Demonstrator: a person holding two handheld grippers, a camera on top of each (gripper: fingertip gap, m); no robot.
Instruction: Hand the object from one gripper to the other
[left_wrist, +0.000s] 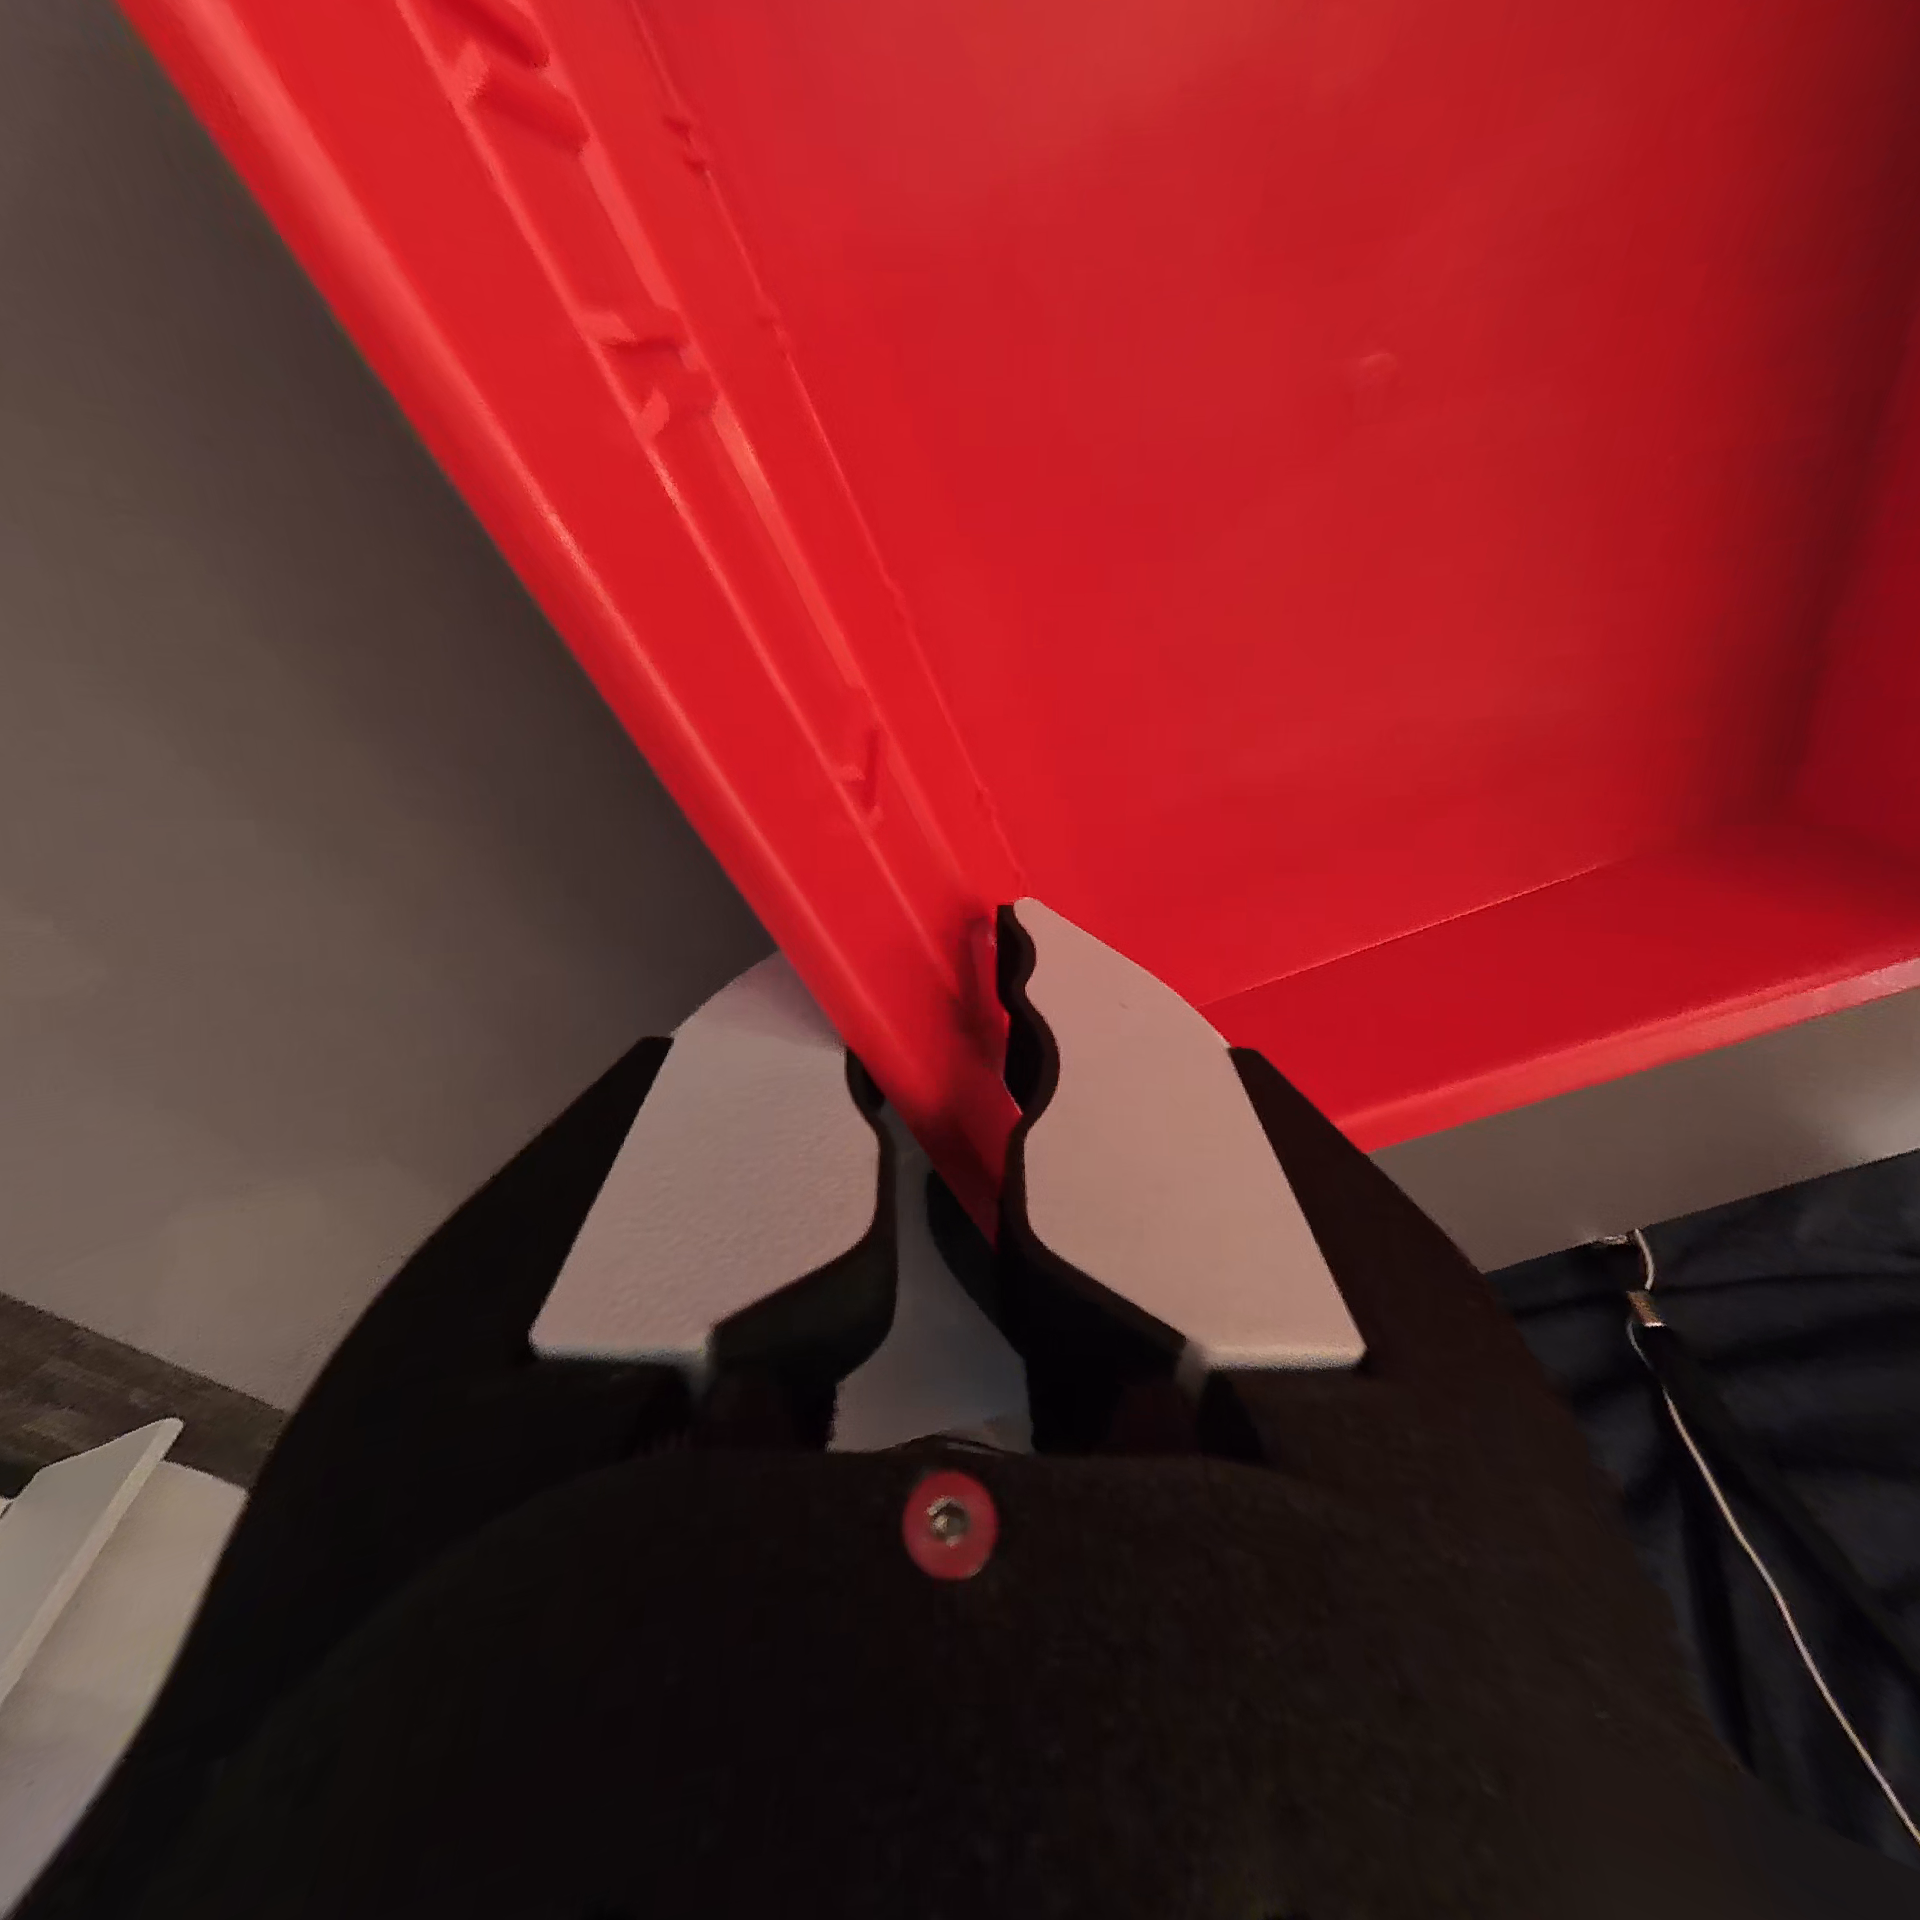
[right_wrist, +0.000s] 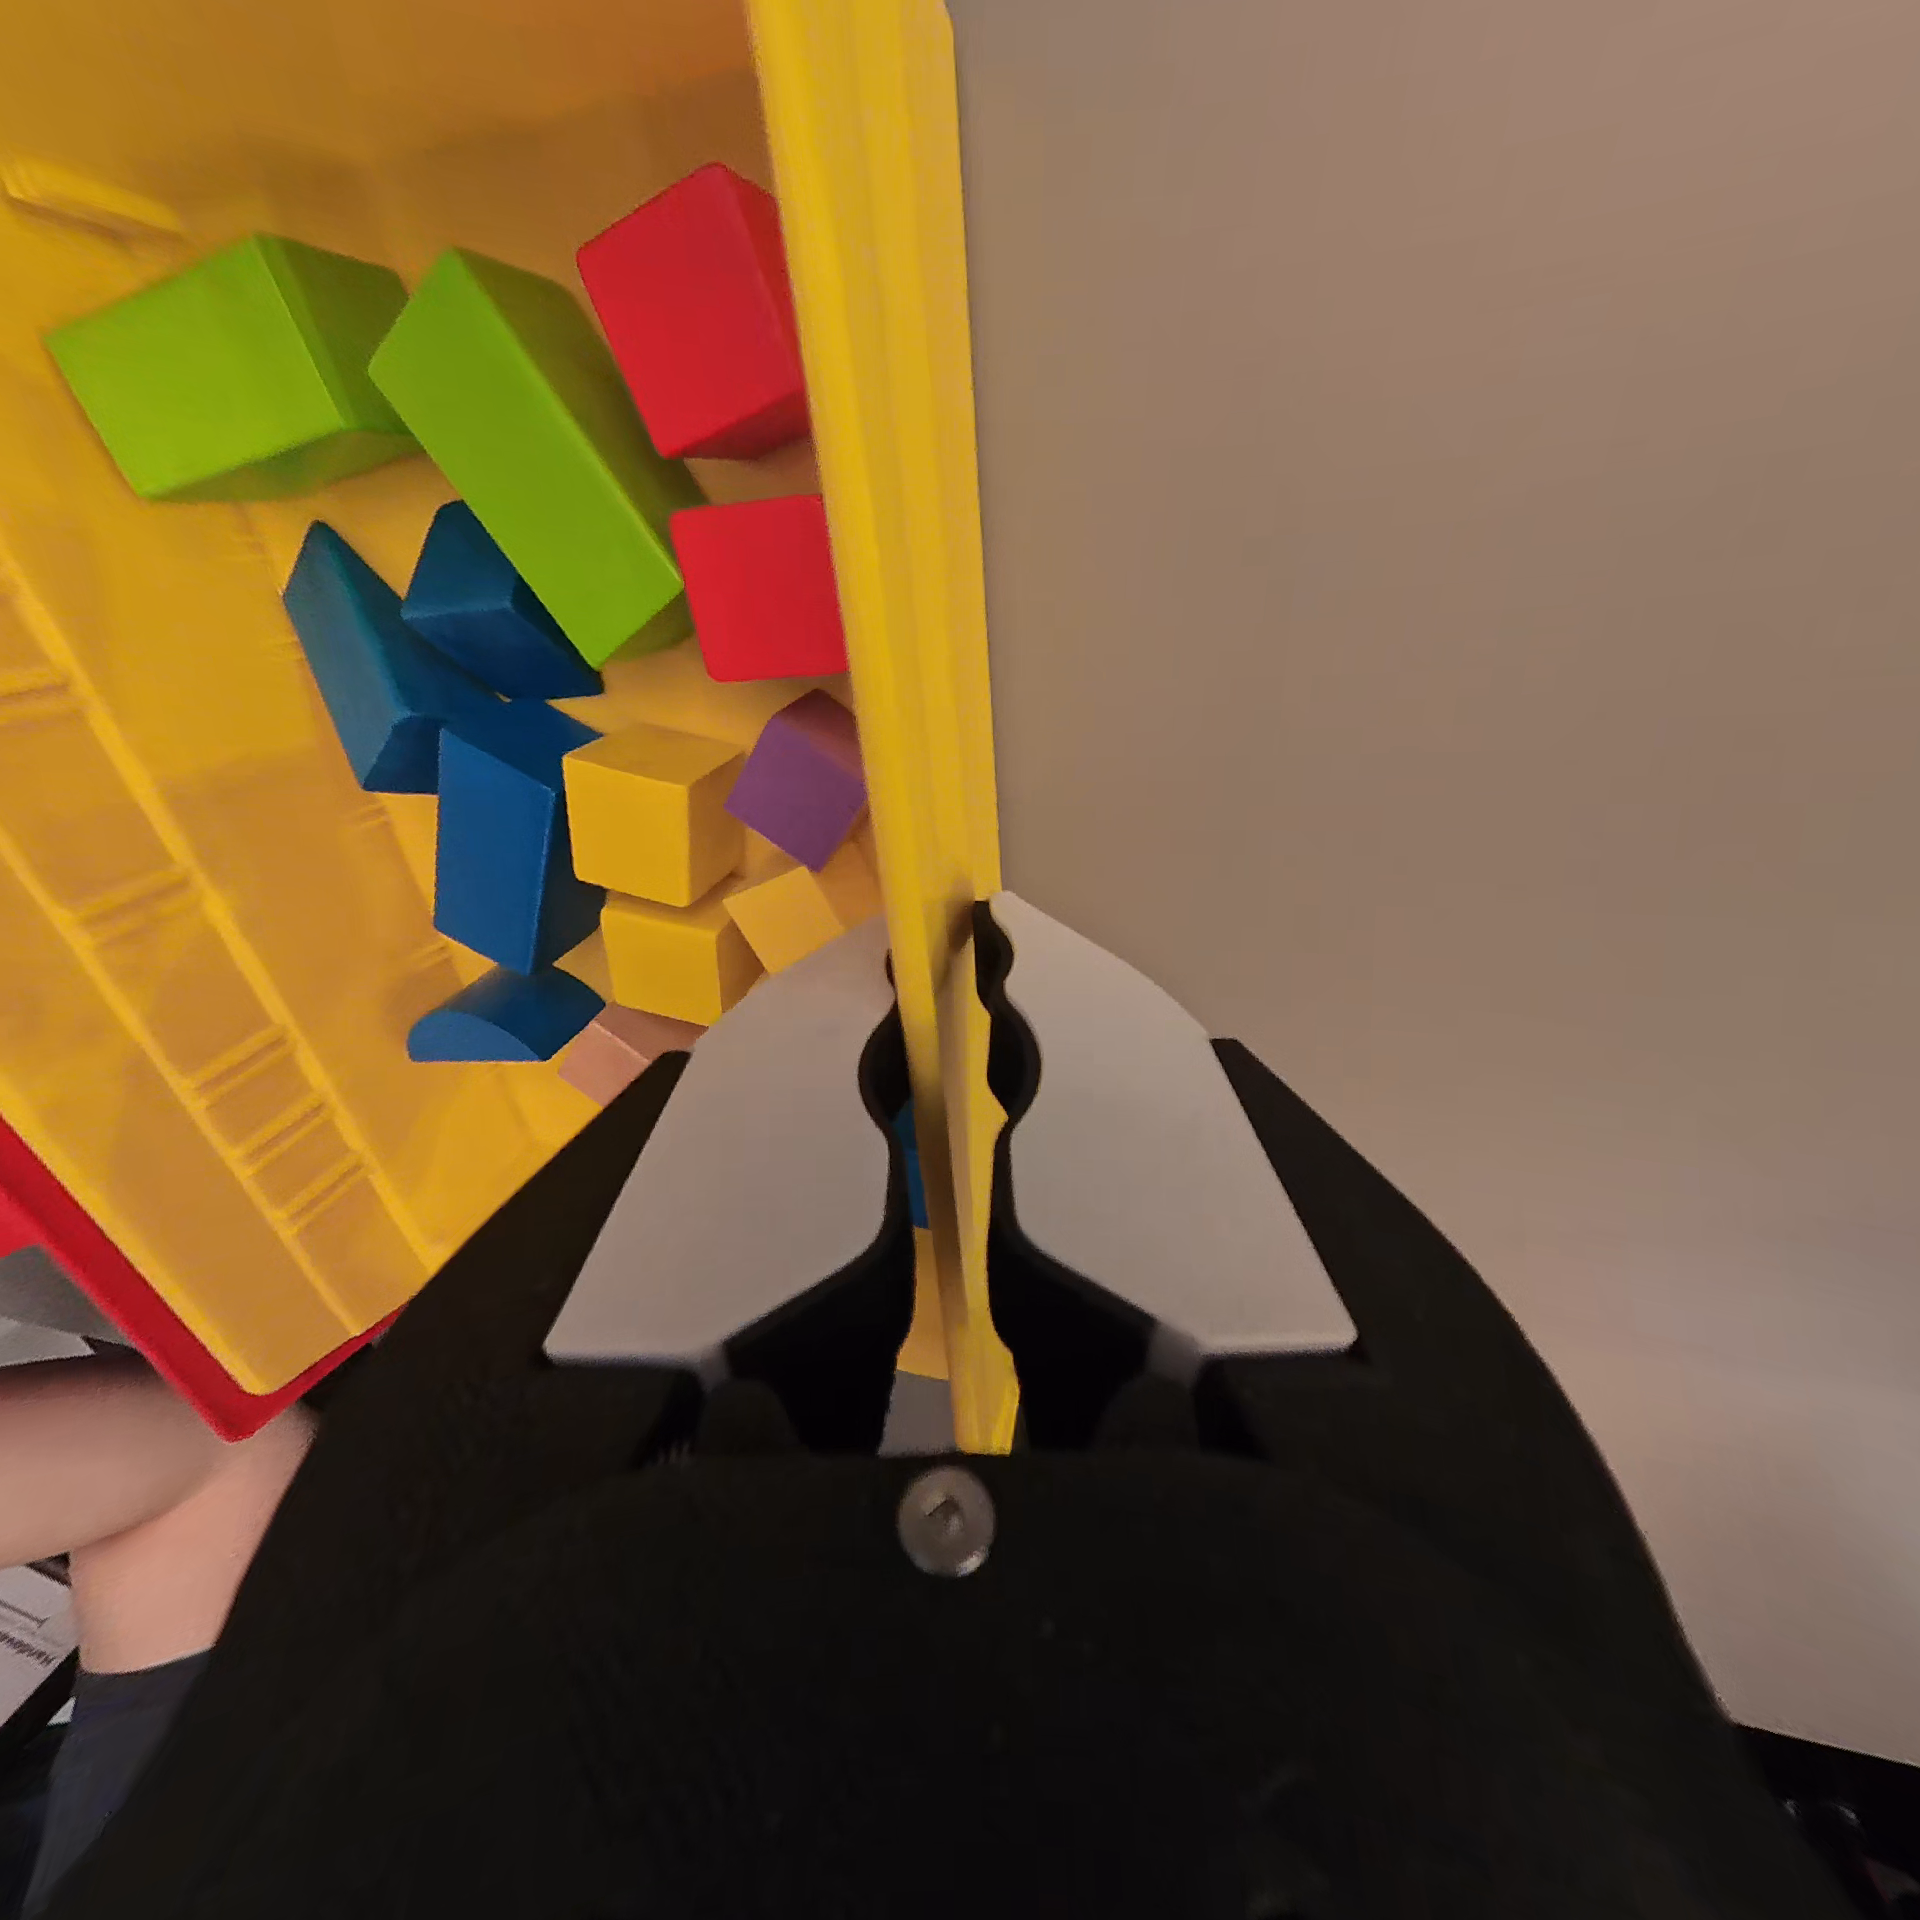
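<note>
While my left hand-held gripper (left_wrist: 951, 1049) pinches the red bin (left_wrist: 1299, 468) wall, my right hand-held gripper (right_wrist: 940, 1039) pinches the yellow bin (right_wrist: 883, 416) wall; bins overlap between them, rims running straight ahead.

Plain indoor room: bare wall (right_wrist: 1455, 727), carpet (left_wrist: 94, 1371).

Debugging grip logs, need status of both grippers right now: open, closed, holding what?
Left gripper: closed on the rim of the red bin.
Right gripper: closed on the wall of the yellow bin, which has toy blocks inside.
</note>
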